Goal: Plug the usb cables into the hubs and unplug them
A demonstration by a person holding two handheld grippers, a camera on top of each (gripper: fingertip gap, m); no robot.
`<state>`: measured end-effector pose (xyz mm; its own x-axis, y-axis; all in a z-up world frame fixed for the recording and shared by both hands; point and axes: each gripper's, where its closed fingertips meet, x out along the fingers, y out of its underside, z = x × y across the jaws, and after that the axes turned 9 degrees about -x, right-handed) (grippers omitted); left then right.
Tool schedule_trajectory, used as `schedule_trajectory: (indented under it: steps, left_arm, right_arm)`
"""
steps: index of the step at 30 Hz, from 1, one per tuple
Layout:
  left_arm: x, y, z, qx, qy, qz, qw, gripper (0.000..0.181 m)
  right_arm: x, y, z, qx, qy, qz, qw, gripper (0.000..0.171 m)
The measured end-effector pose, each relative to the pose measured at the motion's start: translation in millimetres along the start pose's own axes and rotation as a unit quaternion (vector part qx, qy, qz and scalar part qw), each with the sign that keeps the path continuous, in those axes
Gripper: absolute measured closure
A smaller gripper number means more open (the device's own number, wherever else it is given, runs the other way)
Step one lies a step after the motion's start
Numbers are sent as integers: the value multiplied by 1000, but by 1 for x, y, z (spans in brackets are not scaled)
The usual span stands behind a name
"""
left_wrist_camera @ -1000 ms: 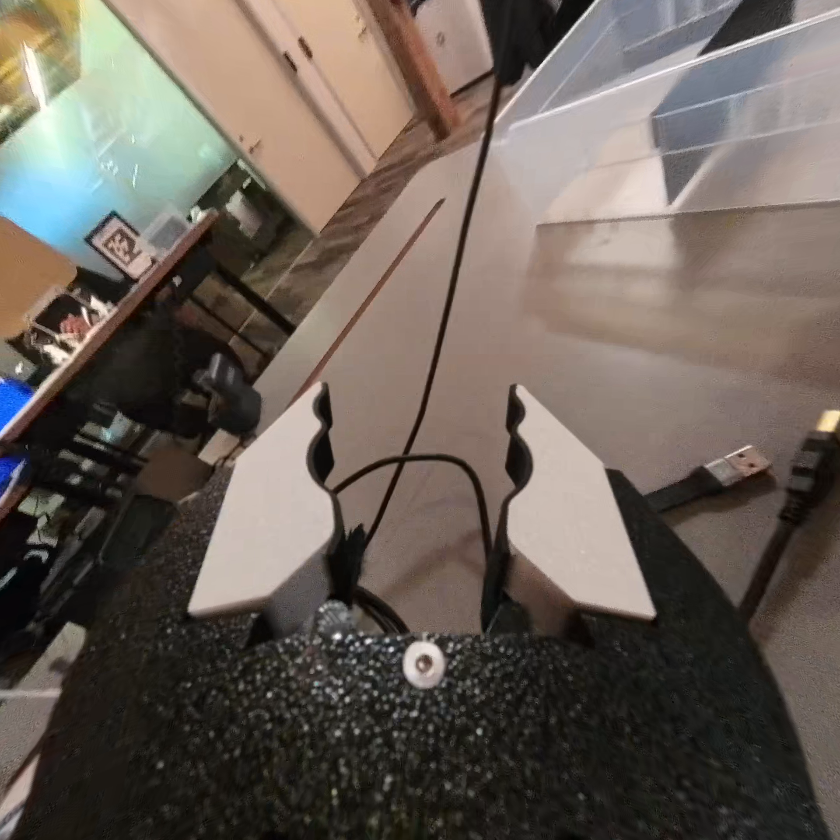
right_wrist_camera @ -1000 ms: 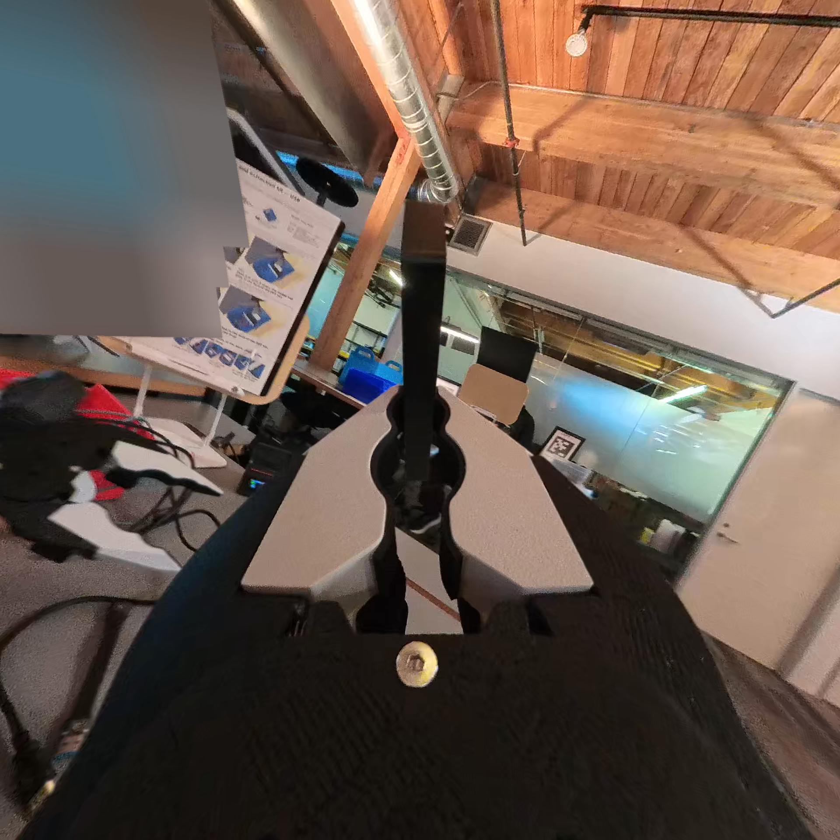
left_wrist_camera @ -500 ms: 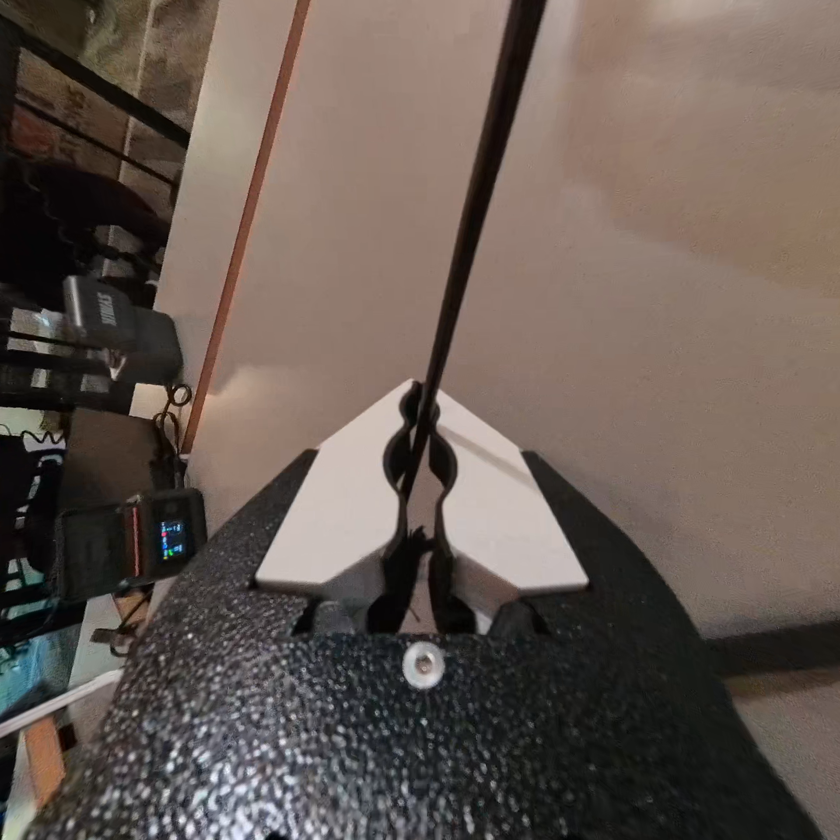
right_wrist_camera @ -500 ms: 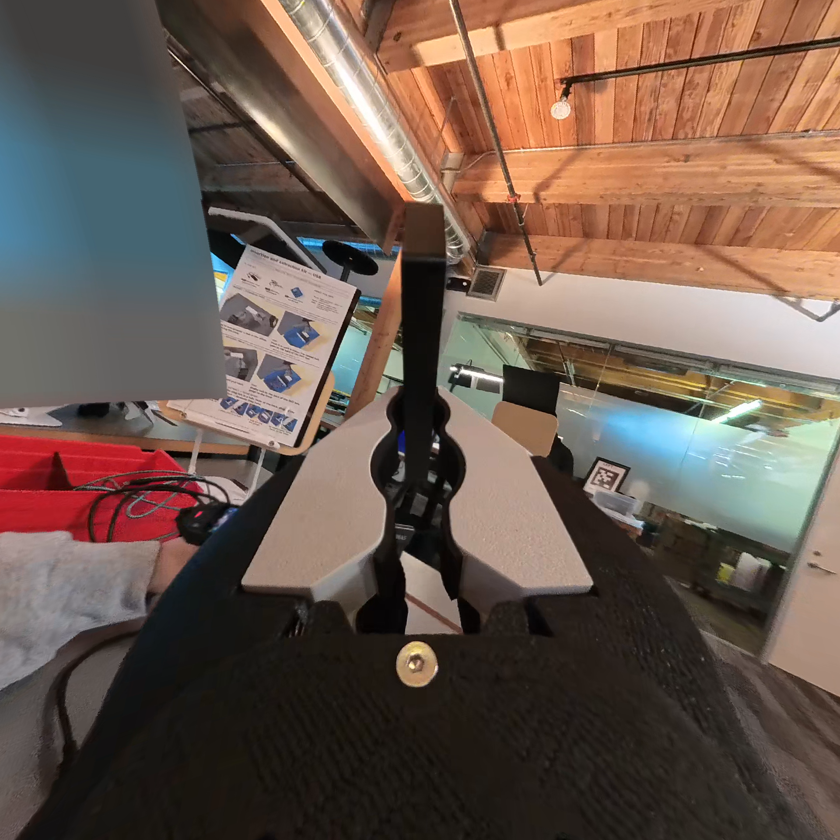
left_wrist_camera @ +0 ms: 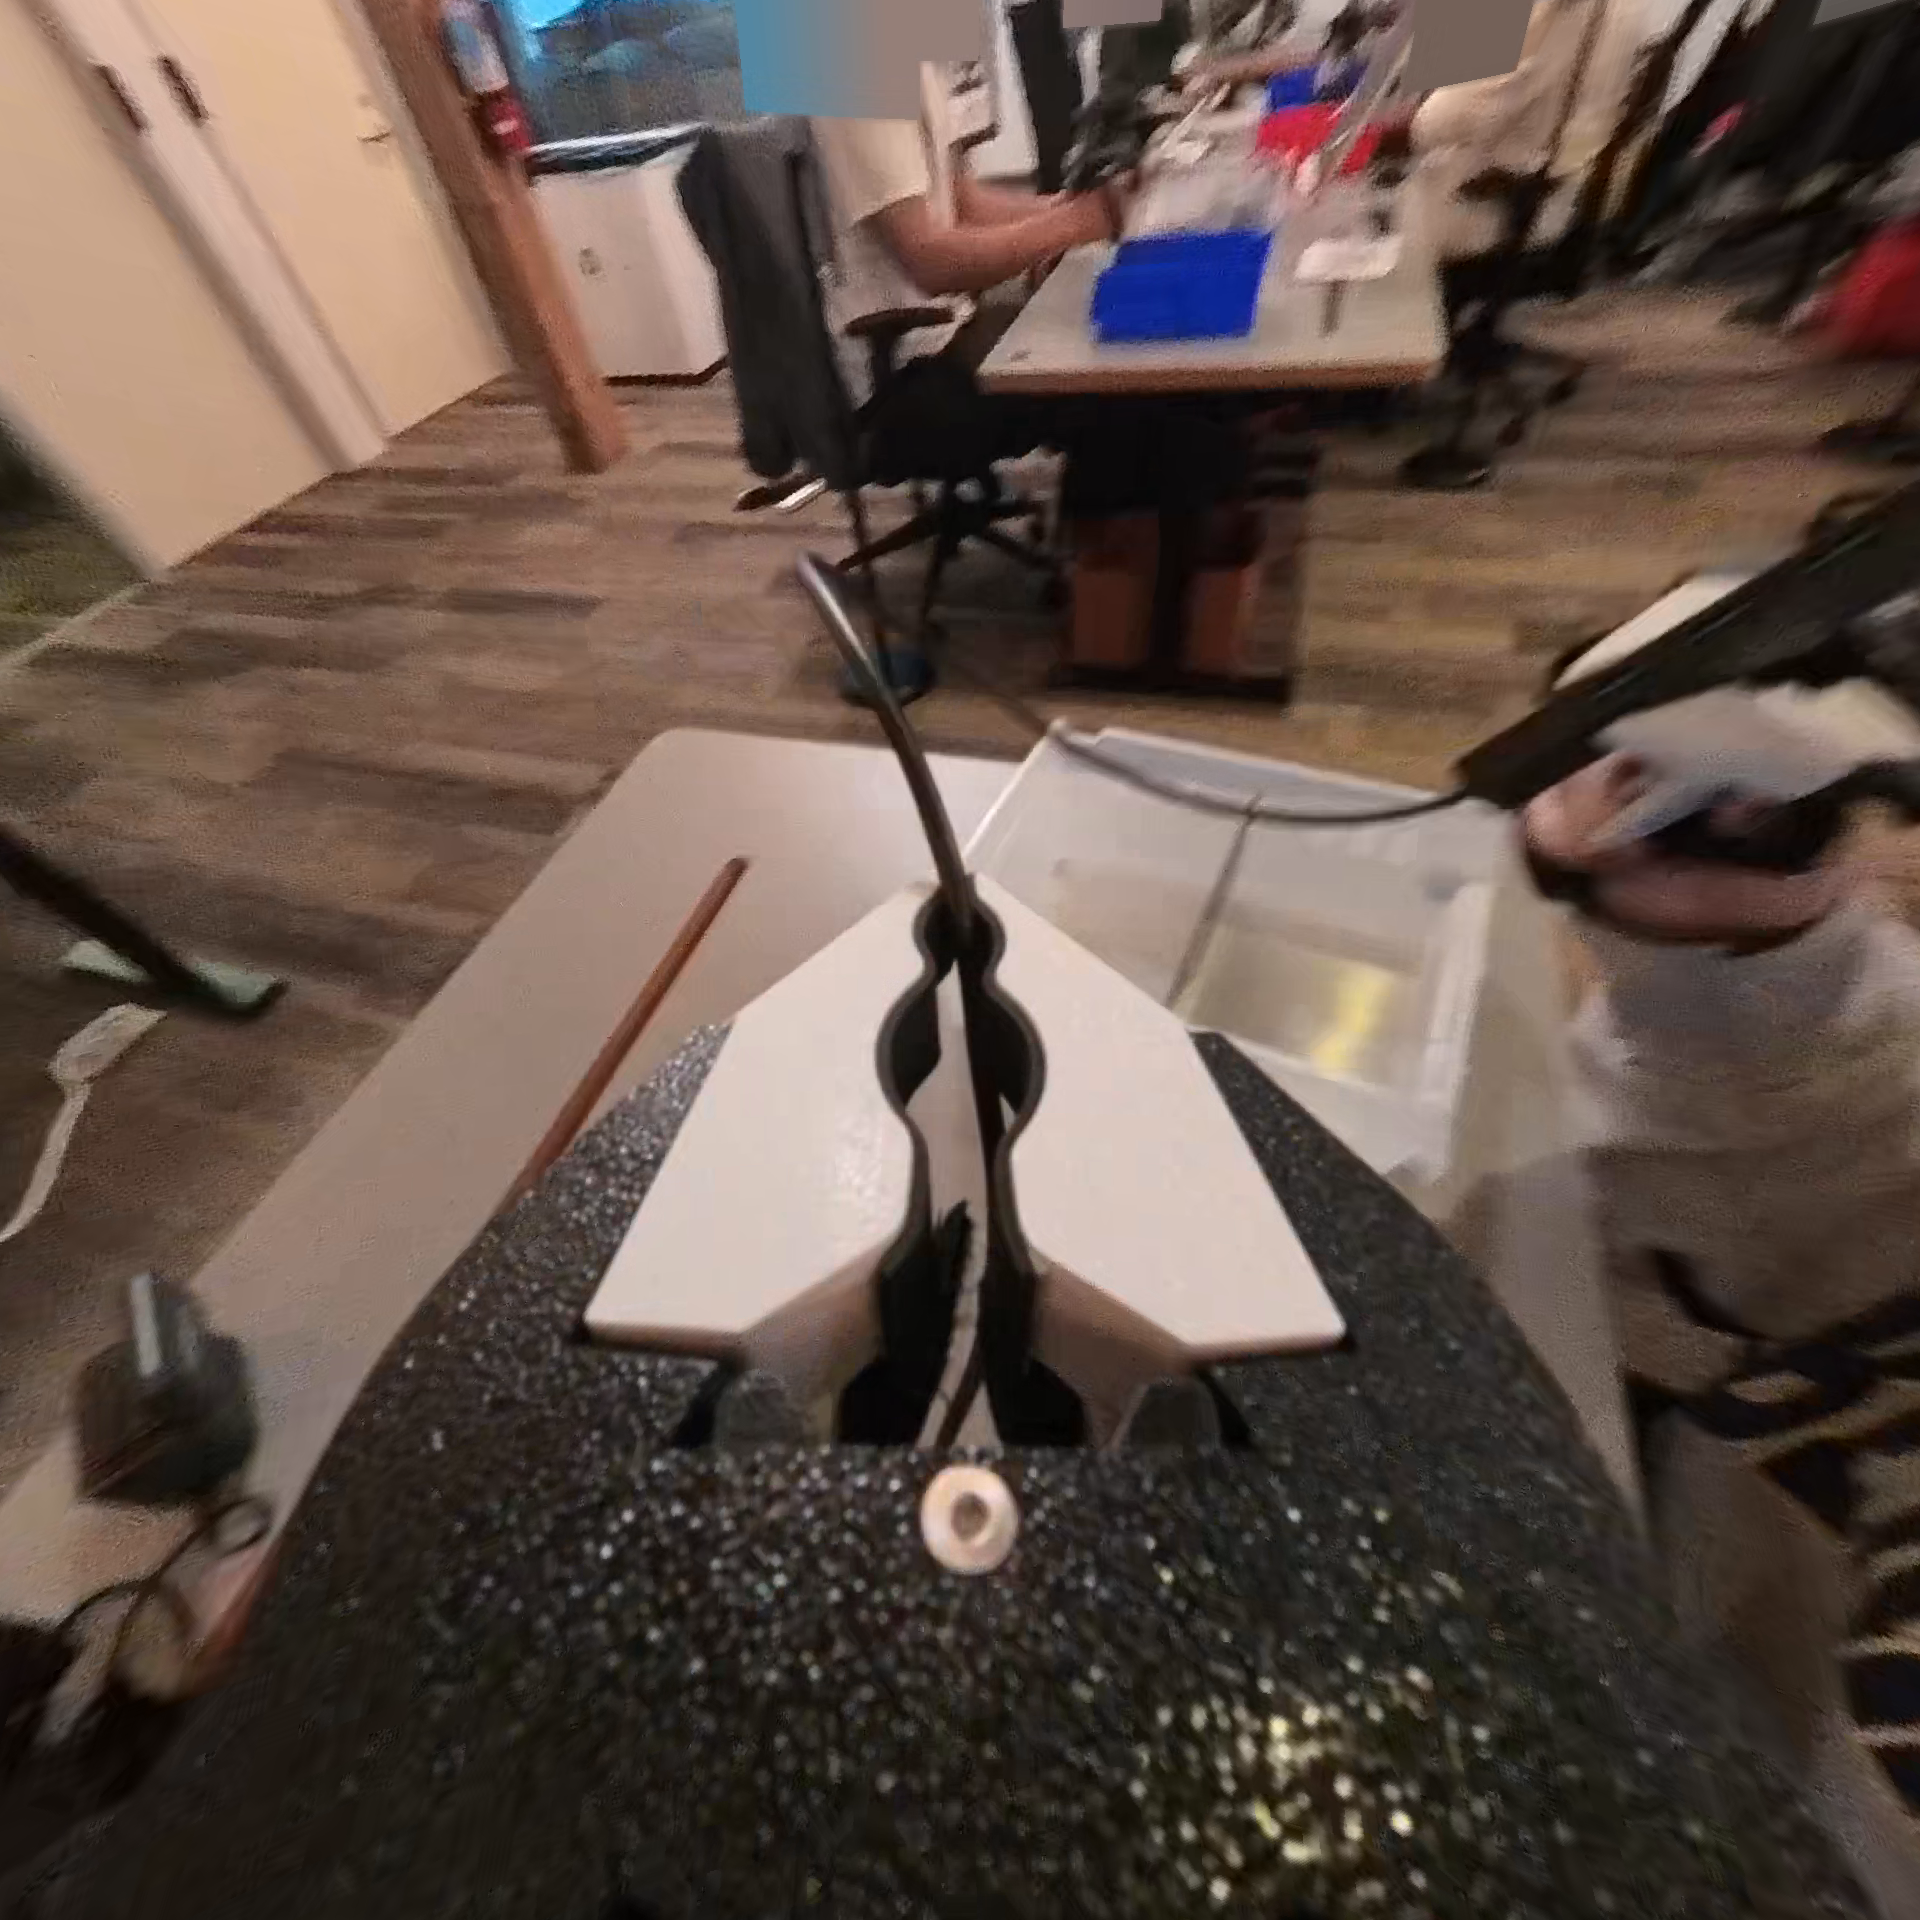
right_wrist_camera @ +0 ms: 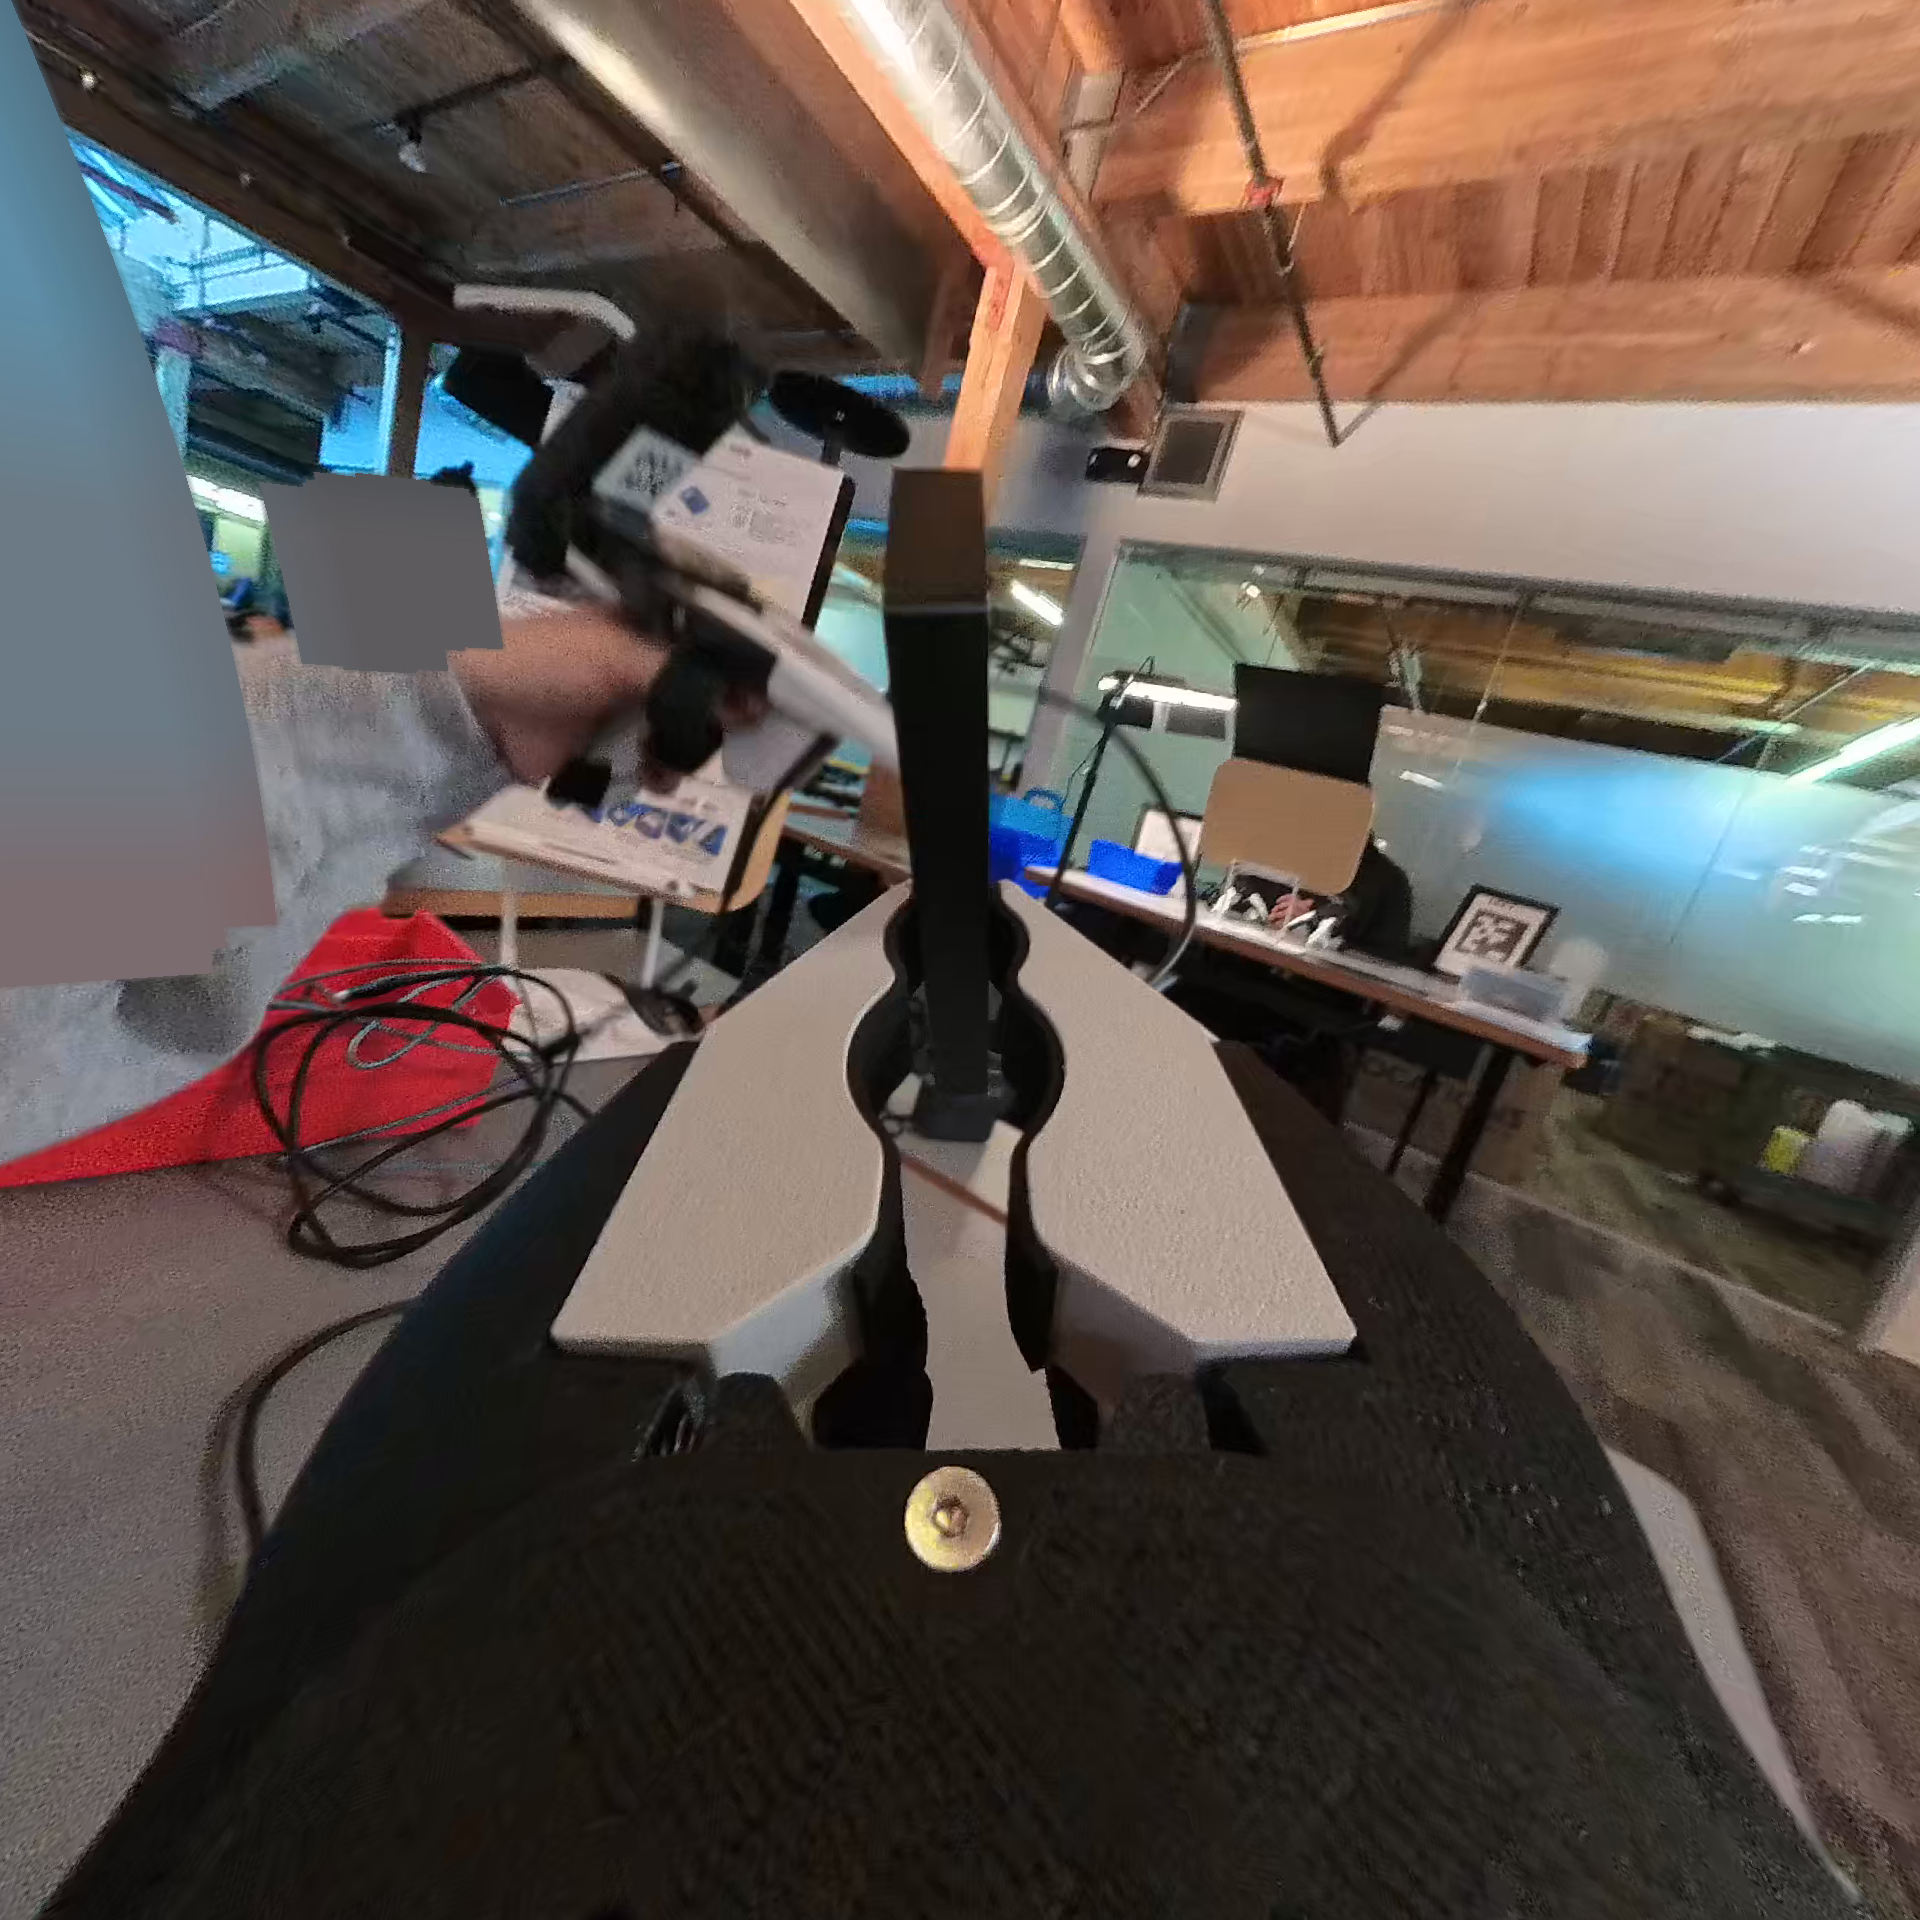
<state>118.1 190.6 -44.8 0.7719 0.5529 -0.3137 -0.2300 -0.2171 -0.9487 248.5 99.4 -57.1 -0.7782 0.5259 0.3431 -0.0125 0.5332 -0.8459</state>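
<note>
Both grippers gripping, raised off the table.
Black hub (right_wrist_camera: 940,790) is standing upright, clamped in right gripper (right_wrist_camera: 951,935); left gripper (left_wrist_camera: 961,925) is pinching thin cable (left_wrist_camera: 914,769), which is arcing right toward the other gripper over clear bin (left_wrist_camera: 1351,935).

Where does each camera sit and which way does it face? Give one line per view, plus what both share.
Left wrist view: sits on the left gripper, facing level across the table and clear bin toward desks; jaws shut on a thin black cable.
Right wrist view: sits on the right gripper, tilted up toward the ceiling and glass wall; jaws shut on a black hub.
Shared: each shows the other gripper held in a hand, and the table.
</note>
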Motion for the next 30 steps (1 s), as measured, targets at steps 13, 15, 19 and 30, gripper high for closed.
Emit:
schedule_trajectory:
  steps: [13,15,19,30]
  left_arm:
    - [5,-12,-95,-27,149,-82,985,181]
    - [8,-4,-101,-31,159,-97,982,181]
    - [10,3,-108,-32,178,-127,975,181]
    - [21,27,-91,23,115,-108,987,181]
  right_arm:
    - [64,54,88,181,-179,36,967,163]
    - [70,55,96,209,-192,23,959,162]
    - [80,66,104,245,-191,22,950,163]
    - [81,71,112,300,-233,14,925,164]
